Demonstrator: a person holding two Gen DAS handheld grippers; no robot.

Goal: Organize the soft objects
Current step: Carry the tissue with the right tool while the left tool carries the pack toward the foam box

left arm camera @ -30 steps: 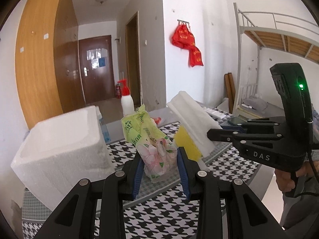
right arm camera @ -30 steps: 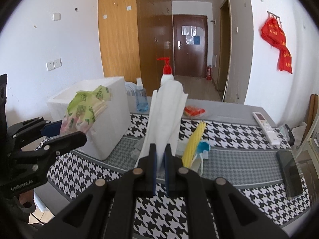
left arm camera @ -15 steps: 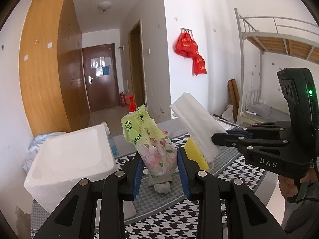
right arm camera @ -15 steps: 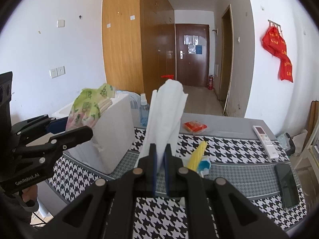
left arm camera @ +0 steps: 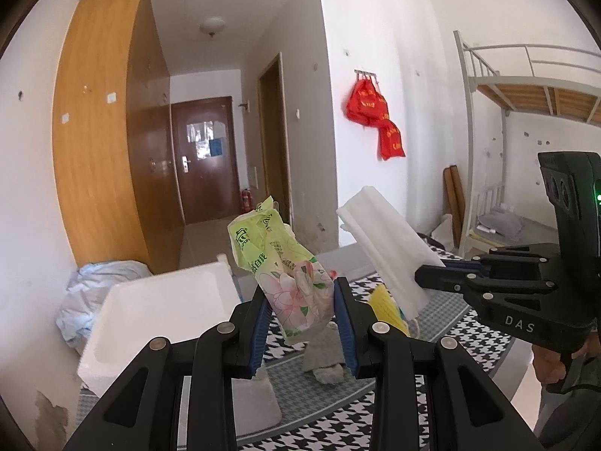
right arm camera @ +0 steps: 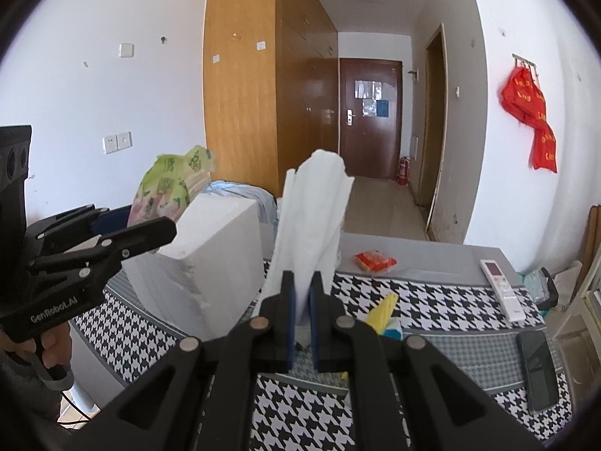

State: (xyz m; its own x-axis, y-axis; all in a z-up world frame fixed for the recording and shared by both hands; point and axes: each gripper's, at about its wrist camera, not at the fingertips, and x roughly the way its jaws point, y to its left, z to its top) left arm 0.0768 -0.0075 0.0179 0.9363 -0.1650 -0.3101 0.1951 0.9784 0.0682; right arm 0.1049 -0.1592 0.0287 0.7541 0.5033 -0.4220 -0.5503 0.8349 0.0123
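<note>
left gripper (left arm camera: 300,319) clamps the green tissue pack (left arm camera: 281,267); right gripper (right arm camera: 302,319) pinches the white folded cloth (right arm camera: 311,210) at its base. both are held clear above the table, probably bound for the foam box (left arm camera: 157,312) at 9 o'clock.

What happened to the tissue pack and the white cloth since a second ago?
Both went up. The left gripper lifted the green tissue pack and the right gripper lifted the white cloth higher above the checked table and foam box. Nothing was let go: both grips stayed shut on them.
</note>
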